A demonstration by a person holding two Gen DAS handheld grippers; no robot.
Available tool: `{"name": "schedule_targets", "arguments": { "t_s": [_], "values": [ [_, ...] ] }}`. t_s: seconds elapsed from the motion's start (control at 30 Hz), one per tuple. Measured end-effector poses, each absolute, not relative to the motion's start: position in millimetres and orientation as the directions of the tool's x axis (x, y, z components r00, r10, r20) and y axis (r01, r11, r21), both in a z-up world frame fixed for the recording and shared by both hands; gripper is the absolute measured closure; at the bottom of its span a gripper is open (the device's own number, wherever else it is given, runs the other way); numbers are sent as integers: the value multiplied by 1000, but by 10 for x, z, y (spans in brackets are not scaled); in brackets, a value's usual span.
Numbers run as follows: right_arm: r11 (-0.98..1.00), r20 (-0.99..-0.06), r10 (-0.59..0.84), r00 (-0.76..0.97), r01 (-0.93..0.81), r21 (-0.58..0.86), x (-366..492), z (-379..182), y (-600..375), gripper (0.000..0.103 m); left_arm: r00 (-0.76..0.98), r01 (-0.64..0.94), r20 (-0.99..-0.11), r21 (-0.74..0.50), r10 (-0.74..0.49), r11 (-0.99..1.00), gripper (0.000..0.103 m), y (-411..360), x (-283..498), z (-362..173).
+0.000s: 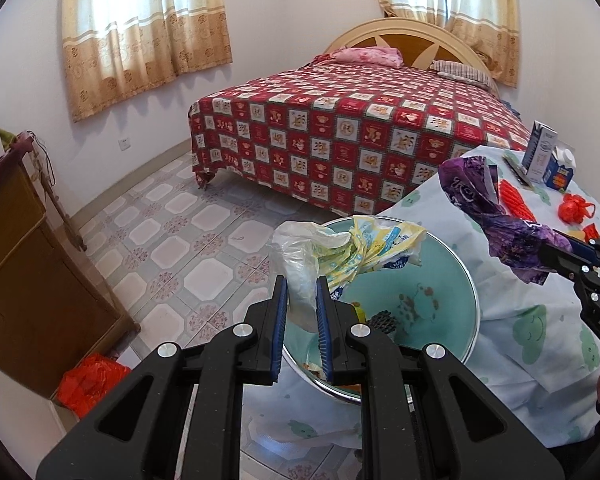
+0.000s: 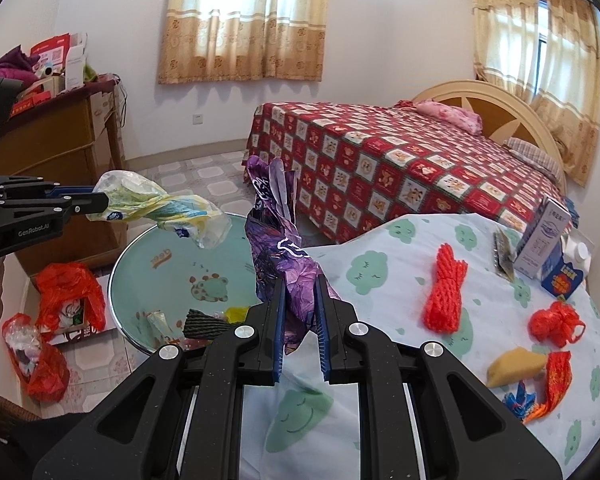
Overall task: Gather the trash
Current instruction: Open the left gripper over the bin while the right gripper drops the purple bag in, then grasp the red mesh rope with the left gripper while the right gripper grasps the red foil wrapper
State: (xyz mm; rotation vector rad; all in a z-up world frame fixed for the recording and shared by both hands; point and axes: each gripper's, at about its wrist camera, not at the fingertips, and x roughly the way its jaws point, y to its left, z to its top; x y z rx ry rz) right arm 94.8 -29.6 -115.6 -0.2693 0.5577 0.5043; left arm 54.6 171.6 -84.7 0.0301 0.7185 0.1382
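Your left gripper has its jaws pinched narrow on a clear-and-yellow bag, and your right gripper is clamped the same way on a purple wrapper. Both pieces hang in the air, the bag over the teal basin, the wrapper at its edge beside the table.

Expect both to be near weightless, limp and slick. The film probably crushes flat and may cling to the pads when you let go, so hold them by the bunched neck as you do now; a single loose flap would likely slip or tear.

The basin already holds a dark mesh piece and small scraps. On the tablecloth to the right lie an orange net, a red bag, a yellow wedge, a red-and-blue wrapper and two cartons. The cartons look stiffer and want a grip across the body.

Nothing blocks the basin from above. Your two grippers are close together, so the trailing ends could tangle. On the floor beside the cabinet, red sacks stand clear of your path.
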Motion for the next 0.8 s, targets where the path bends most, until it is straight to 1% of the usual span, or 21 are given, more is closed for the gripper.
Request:
{"name": "schedule_targets", "arguments": {
  "t_s": [0.07,0.17,0.2,0.23,0.27,0.33,0.4,0.53,0.6,0.67,0.8],
  "values": [
    [840,-568,385,727,-532,-111,955,-1170,-263,88,745,-119,-653,72,137,990,88,1731,542,-845],
    [833,-576,394,717,-543,-107,978,-1194,-217,84,745,-113,-655,63,127,992,83,1738,550,-861],
    [833,-575,393,718,-543,-109,983,-1201,-211,76,743,-108,-658,60,121,992,83,1732,554,-874],
    [834,-575,392,718,-541,-107,990,-1213,-211,65,742,-108,-659,60,120,992,81,1720,553,-887],
    [835,-578,394,715,-541,-99,999,-1225,-218,63,742,-103,-661,58,116,993,76,1713,550,-897],
    [837,-582,391,713,-538,-98,1000,-1238,-226,63,741,-90,-663,60,107,994,75,1681,550,-916],
    [841,-581,389,715,-533,-92,994,-1236,-255,62,739,-83,-666,55,98,995,70,1658,551,-934],
    [849,-577,385,721,-521,-86,974,-1225,-304,60,735,-75,-672,59,95,995,67,1626,557,-961],
    [858,-572,373,730,-507,-88,953,-1218,-367,59,734,-75,-673,61,96,995,60,1606,560,-971],
    [867,-573,358,737,-490,-89,954,-1218,-447,58,731,-75,-675,68,101,995,55,1575,574,-987],
    [904,-576,293,763,-417,-92,941,-1231,-804,56,717,-54,-691,74,90,996,54,1460,610,-1063]
  ]
}}
